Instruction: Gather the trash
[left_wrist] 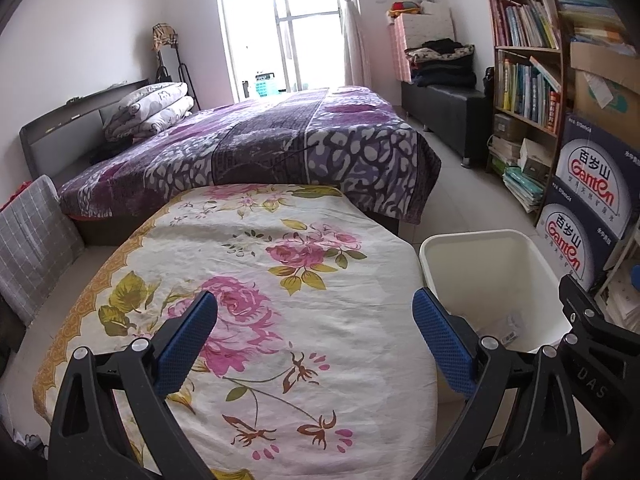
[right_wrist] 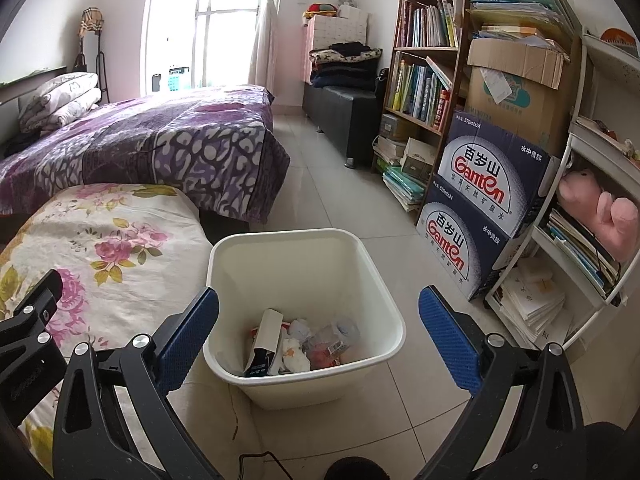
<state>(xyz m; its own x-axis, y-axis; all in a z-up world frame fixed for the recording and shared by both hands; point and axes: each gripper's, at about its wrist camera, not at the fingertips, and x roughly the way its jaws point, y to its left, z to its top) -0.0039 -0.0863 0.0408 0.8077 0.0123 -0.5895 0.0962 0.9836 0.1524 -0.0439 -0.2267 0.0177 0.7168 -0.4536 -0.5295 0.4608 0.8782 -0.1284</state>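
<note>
right wrist view, one white bin (right_wrist: 384, 280) holding trash (right_wrist: 296, 336), two tools (left_wrist: 314, 340) (right_wrist: 318, 344) released, empty

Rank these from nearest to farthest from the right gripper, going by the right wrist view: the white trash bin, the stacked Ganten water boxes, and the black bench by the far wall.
From the right gripper:
1. White trash bin, on the floor directly below and ahead, between the open fingers.
2. Ganten water boxes, stacked to the right against the shelves.
3. Black bench, far ahead past the bed, with folded clothes on it.

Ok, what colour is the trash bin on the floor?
Cream white bin, clearest in the right wrist view.
</note>
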